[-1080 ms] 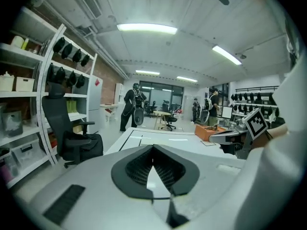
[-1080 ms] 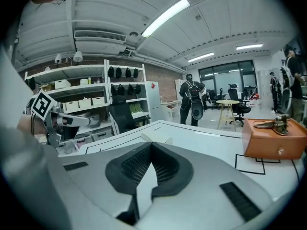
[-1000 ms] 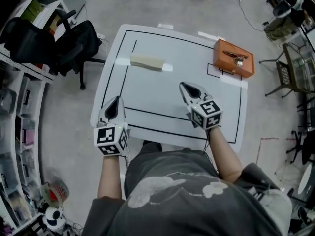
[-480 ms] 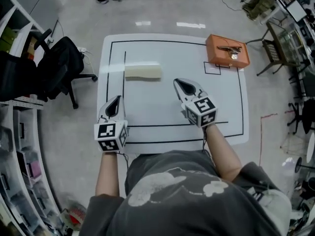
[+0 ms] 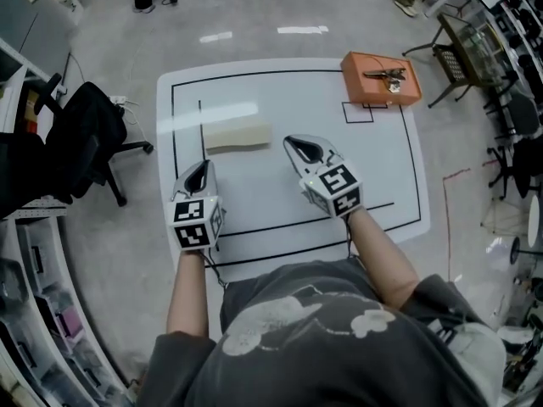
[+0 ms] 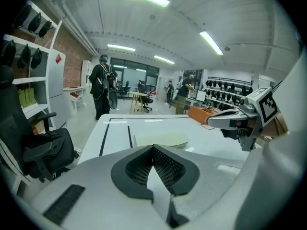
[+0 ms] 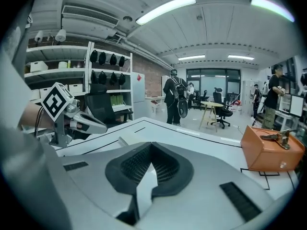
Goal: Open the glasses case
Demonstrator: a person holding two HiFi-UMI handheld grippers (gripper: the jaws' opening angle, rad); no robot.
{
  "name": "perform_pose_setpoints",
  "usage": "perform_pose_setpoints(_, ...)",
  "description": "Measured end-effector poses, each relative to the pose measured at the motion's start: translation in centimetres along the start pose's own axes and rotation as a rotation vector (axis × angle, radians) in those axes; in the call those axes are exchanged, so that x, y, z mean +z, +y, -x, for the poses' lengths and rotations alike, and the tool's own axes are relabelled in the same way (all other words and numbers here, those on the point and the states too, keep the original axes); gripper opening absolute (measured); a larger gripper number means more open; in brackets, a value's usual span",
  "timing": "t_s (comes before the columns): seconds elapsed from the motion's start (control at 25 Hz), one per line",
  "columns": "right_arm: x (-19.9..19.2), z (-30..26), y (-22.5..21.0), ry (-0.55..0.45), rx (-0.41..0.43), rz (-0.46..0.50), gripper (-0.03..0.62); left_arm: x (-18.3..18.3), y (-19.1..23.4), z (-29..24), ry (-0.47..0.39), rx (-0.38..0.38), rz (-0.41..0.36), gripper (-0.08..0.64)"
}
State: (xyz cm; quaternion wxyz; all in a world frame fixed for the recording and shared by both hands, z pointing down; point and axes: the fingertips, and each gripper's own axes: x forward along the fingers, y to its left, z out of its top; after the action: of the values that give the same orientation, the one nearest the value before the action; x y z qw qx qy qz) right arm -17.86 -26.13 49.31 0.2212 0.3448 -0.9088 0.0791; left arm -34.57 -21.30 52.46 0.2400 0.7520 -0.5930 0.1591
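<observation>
A pale beige glasses case [image 5: 237, 135] lies closed on the white table [image 5: 373, 176], in its far left part; the left gripper view has the case [image 6: 160, 140] just ahead of its jaws. My left gripper [image 5: 198, 170] hovers a short way in front of the case's left end, jaws shut and empty. My right gripper [image 5: 297, 145] points at the case's right end from close by, also shut with nothing in it. Neither touches the case. Each gripper view shows its own jaws closed, left gripper [image 6: 153, 147] and right gripper [image 7: 151, 145], with the other gripper off to the side.
An orange box [image 5: 380, 78] with a metal tool [image 5: 386, 75] on top stands at the table's far right corner. Black lines mark a frame on the tabletop. A black office chair [image 5: 89, 138] sits left of the table. People [image 6: 103, 87] stand across the room.
Both grippers have moved forward over the table toward the case, the left one farther, from the front edge to just short of the case. Both stayed shut.
</observation>
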Motion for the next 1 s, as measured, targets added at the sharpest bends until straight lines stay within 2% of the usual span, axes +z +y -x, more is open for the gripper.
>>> perform_pose_setpoints(0.4, -1.1, -3.0, -0.8, 0.075, 0.004, 0.054, 0.004, -1.2, 1.0, -3.5, 0.07, 0.024, -0.021, 0.002)
perform_pose_setpoints(0.72, -2.0, -4.6, 0.4, 0.143, 0.069, 0.188, 0.199, -1.6, 0.9, -4.6, 0.102, 0.036, -0.042, 0.002)
perform_pose_setpoints(1.0, -2.7, -4.9, 0.6, 0.166, 0.076, 0.232, 0.222, -2.1, 1.0, -5.3, 0.122, 0.053, -0.049, 0.002)
